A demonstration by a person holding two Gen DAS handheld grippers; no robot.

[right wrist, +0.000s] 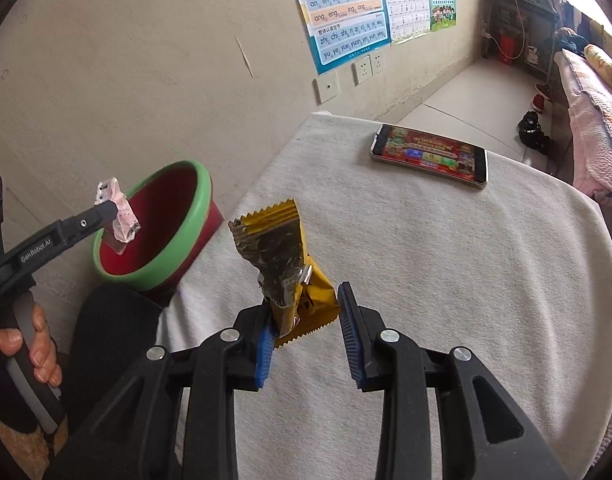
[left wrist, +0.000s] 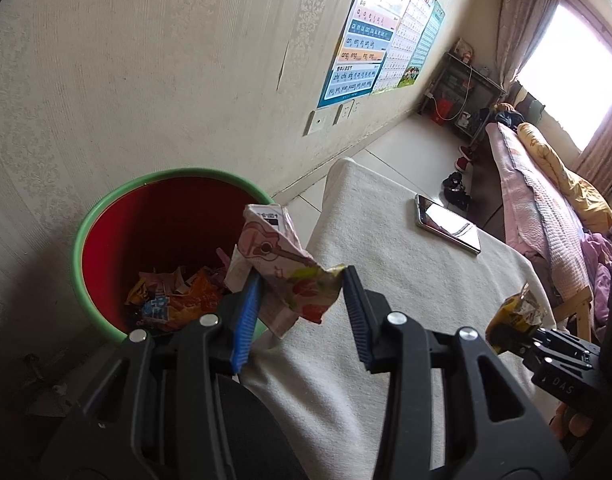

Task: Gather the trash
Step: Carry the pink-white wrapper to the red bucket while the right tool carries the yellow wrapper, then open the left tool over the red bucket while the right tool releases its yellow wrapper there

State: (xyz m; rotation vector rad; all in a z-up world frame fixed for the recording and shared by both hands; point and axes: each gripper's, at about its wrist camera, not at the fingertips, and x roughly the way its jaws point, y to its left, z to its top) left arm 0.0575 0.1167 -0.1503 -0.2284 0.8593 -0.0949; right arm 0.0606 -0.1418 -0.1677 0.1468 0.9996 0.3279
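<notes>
My left gripper (left wrist: 301,308) pinches a crumpled pink wrapper (left wrist: 283,268) above the red bin (left wrist: 105,204). My right gripper (right wrist: 306,334) grips a yellow snack wrapper (right wrist: 283,264) over the cloth-covered table (right wrist: 486,280). Both look light, crinkly and slippery; best held by their bunched ends.

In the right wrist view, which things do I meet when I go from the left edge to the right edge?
Person's hand on the handle → pink wrapper in the left claw → red bin with green rim → yellow wrapper in the right claw → phone on the white cloth → bed.
</notes>
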